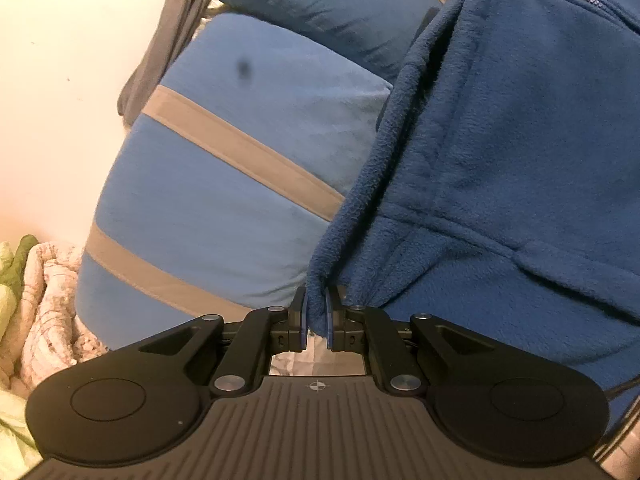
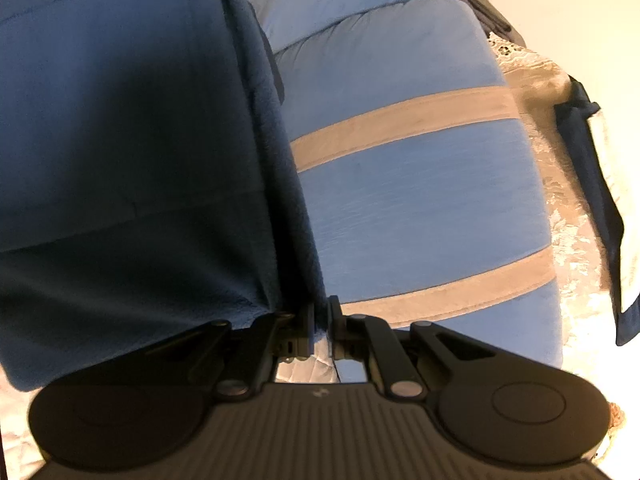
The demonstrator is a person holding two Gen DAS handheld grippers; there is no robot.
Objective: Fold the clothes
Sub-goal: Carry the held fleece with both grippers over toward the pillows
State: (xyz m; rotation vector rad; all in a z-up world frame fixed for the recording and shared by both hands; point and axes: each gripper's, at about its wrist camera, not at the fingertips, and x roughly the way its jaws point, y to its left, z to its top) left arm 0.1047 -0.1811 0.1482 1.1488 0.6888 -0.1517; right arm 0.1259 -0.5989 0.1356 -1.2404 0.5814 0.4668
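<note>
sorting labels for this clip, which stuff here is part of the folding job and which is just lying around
Part of the job:
- dark blue fleece zip jacket
- left gripper, shut on its edge
- right gripper, shut on its edge

Just lying about:
- light blue cushion with grey stripes
- dark grey garment
- pale knitted blanket
- lace cloth
</note>
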